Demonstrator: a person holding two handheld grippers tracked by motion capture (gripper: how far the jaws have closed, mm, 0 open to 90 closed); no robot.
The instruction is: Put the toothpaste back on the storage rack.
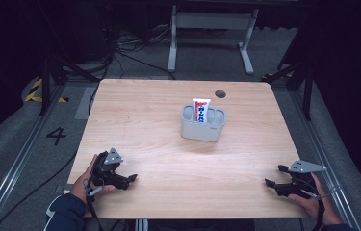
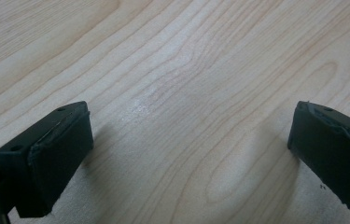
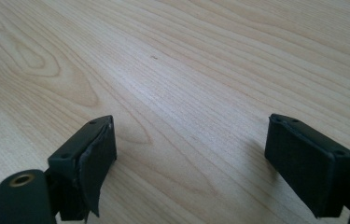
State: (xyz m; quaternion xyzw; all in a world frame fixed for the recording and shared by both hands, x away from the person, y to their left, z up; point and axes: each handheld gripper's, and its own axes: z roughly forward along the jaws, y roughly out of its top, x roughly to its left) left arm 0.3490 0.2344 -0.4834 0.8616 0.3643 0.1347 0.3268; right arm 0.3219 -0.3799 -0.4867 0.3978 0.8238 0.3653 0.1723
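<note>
- Your left gripper (image 1: 131,180) rests low on the near left of the pale wooden desk (image 1: 144,125). Its jaws are spread wide with nothing between them.
- Your right gripper (image 1: 270,183) rests at the near right. Its jaws are also spread wide, over bare wood.
- The white tube with red and blue print (image 1: 200,109) stands upright in the grey plastic holder with side pockets (image 1: 202,129), far ahead in the middle, well apart from both grippers.
- The right gripper looks a little nearer, so I think reaching forward and inward with it is easiest.
</note>
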